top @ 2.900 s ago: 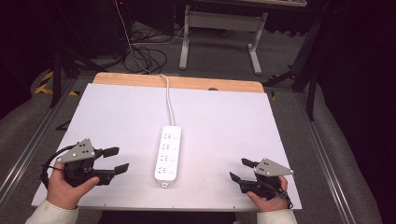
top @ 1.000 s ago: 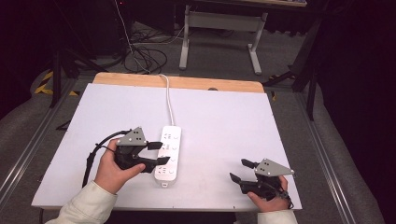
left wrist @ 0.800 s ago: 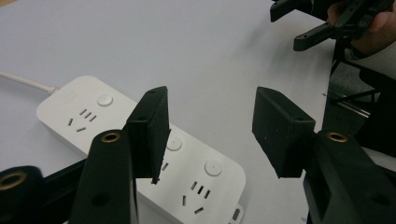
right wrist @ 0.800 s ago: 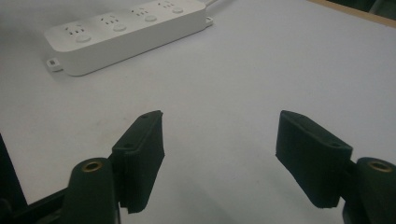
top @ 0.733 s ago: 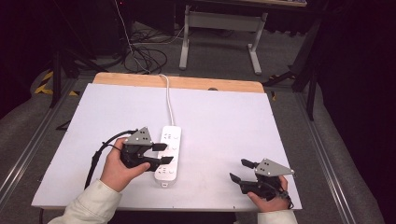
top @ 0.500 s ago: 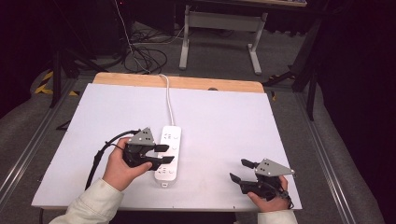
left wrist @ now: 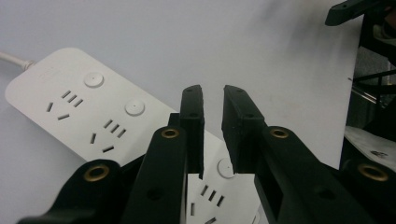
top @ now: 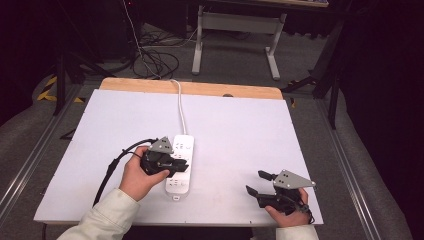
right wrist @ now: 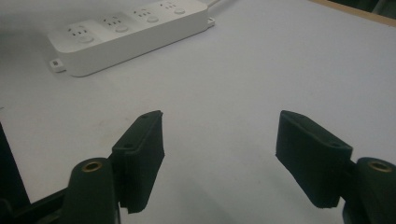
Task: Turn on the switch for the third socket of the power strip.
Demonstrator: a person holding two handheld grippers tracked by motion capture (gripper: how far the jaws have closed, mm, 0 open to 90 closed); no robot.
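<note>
Lab workspace, white test table (top: 240, 125), loose floor cables (top: 155, 57), metal bench legs (top: 235, 30)

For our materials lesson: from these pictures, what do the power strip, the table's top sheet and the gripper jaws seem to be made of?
Power strip: probably moulded plastic, smooth white with a soft sheen and rounded corners.
Table top sheet: matt white board or laminate, no glare; a bare wooden edge shows at the far side.
Left gripper jaws: matt black, likely plastic, with brass-coloured metal rivets.
</note>
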